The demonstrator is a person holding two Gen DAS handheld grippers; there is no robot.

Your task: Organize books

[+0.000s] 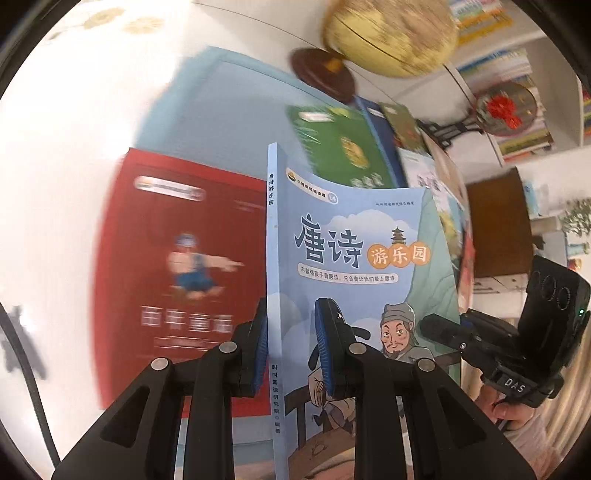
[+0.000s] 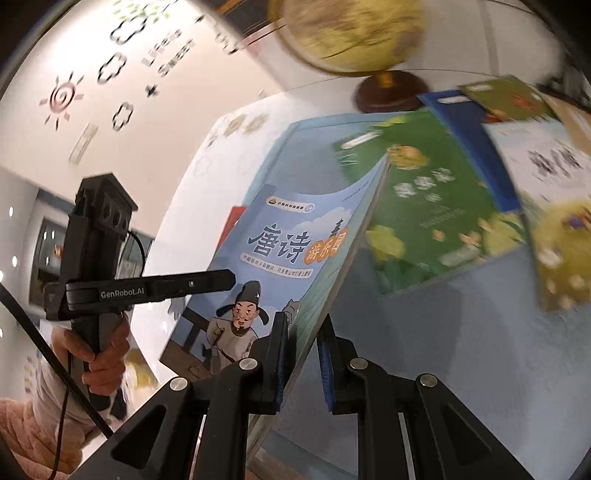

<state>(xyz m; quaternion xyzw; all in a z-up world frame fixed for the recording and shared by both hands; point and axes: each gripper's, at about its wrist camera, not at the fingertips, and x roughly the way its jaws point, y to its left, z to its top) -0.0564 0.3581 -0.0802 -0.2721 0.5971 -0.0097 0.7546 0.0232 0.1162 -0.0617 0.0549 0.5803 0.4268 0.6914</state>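
Right up close, the left tongs (image 1: 291,347) are clamped on the spine edge of the light blue book (image 1: 354,295), blue pads pressing either side low down on it. The book stands on edge in the air, cover facing right in the left wrist view, its long axis running straight away from the camera, title end farthest off.

Over on the other side, the right tongs (image 2: 304,358) pinch the same light blue book (image 2: 280,258) by its open page edge, near the bottom corner, so both pairs of tongs are closed on this one volume. From here the book leans up and away to the right, cover turned toward the left hand (image 2: 101,354) gripping its handle.

Below and behind the book, a red book (image 1: 177,266) lies flat on the blue mat (image 1: 221,122) on the white desk (image 1: 74,147). Further back a green book (image 2: 436,206) lies flat too, overlapping a dark blue book (image 2: 476,147), with more covers fanned out to the right, all blurred.

At the far end, a yellow globe (image 1: 391,33) on a dark wooden base (image 1: 321,74), and beyond it a bookshelf (image 1: 517,103) packed with stacked books.
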